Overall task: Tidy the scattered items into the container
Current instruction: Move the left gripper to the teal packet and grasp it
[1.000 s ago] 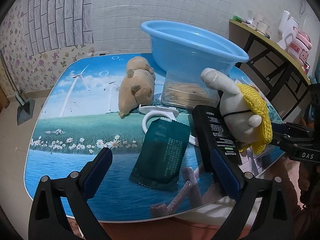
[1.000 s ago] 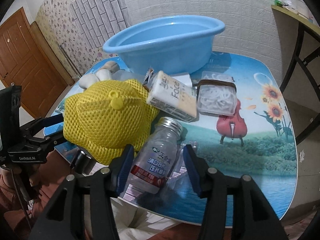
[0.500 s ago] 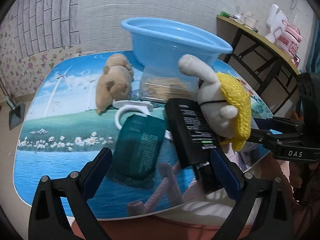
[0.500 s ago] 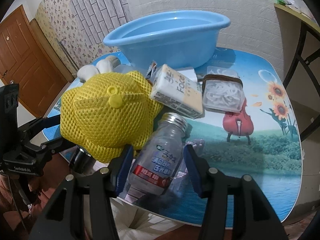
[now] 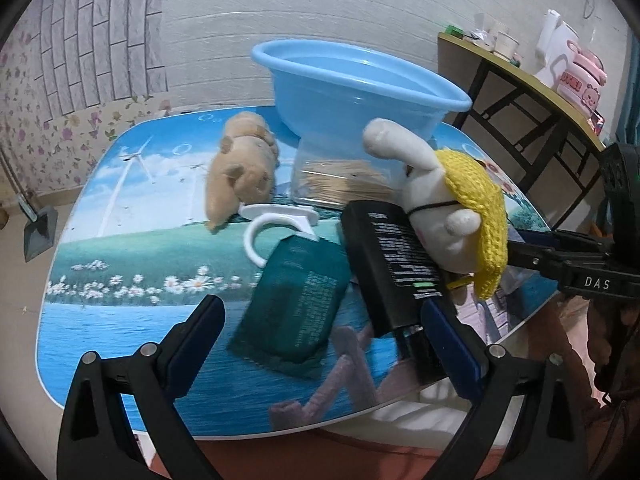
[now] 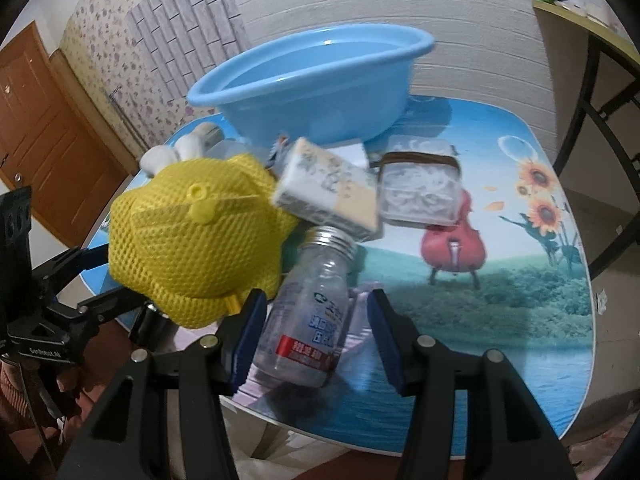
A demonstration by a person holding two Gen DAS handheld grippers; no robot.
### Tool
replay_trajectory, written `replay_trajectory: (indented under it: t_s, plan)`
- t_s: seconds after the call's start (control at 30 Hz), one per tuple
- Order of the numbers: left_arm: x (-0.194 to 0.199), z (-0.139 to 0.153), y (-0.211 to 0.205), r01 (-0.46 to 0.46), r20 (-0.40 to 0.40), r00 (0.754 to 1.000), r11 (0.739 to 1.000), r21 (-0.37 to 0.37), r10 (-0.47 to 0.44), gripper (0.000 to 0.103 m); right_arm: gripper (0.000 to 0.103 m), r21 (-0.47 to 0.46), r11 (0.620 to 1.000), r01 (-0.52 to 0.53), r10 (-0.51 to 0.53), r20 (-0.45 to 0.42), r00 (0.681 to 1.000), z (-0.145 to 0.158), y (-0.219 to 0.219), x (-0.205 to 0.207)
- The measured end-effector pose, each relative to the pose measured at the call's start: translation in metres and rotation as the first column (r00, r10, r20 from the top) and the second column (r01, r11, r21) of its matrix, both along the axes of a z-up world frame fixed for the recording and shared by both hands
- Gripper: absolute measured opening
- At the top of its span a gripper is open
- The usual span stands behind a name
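Observation:
The blue basin (image 5: 360,92) (image 6: 312,92) stands at the table's far side. My left gripper (image 5: 322,328) is open above a teal pouch (image 5: 296,300), its right finger beside a black box (image 5: 392,264). A white rabbit plush in a yellow hat (image 5: 440,208) (image 6: 192,240) leans on that box. Farther back lie a tan plush (image 5: 240,172), a white hook (image 5: 276,216) and a clear toothpick box (image 5: 336,184). My right gripper (image 6: 312,336) is open around a lying clear bottle (image 6: 312,304), with a gap at the right finger. A cream carton (image 6: 328,188) and a clear tub (image 6: 420,184) lie beyond.
The printed table (image 5: 100,320) (image 6: 520,360) has bare room at its left and right sides. A shelf with bottles (image 5: 520,68) stands at the right, a brown door (image 6: 40,140) at the left and a dustpan (image 5: 38,232) on the floor.
The left wrist view swung slightly, so the items shifted left in it. The right gripper stayed over the bottle with its jaws as wide as before. Nothing was picked up.

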State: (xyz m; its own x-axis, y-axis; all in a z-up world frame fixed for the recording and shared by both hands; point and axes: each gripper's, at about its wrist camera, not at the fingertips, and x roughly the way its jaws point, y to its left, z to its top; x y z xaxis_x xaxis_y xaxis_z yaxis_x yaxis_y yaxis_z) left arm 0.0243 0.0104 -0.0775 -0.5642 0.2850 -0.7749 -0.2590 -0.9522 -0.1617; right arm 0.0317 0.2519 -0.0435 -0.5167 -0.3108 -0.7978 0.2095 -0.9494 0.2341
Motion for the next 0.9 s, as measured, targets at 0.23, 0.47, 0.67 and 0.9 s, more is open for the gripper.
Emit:
replay_trajectory:
  t_s: [0.23,0.47,0.67,0.9]
  plan:
    - [0.0,0.0,-0.008,-0.013,-0.007,1.0,1.0,-0.007,0.013,0.099,0.052,-0.004,1.0,0.004,-0.004,-0.001,1.0,0.0,0.001,0.0]
    - [-0.006,-0.002,-0.018,-0.027,-0.01,1.0,0.998,-0.051,0.027,0.093,0.052,0.021,1.0,-0.022,0.023,-0.008,1.0,0.0,-0.008,0.0]
    - [-0.012,-0.014,-0.006,0.009,0.005,1.0,0.994,-0.105,-0.008,0.073,0.052,0.063,0.997,-0.042,0.042,0.003,0.999,-0.006,-0.017,-0.002]
    - [-0.017,-0.017,0.001,0.001,-0.022,1.0,0.988,-0.152,-0.004,0.079,0.052,0.112,0.993,-0.042,0.044,-0.015,0.999,-0.008,-0.019,-0.001]
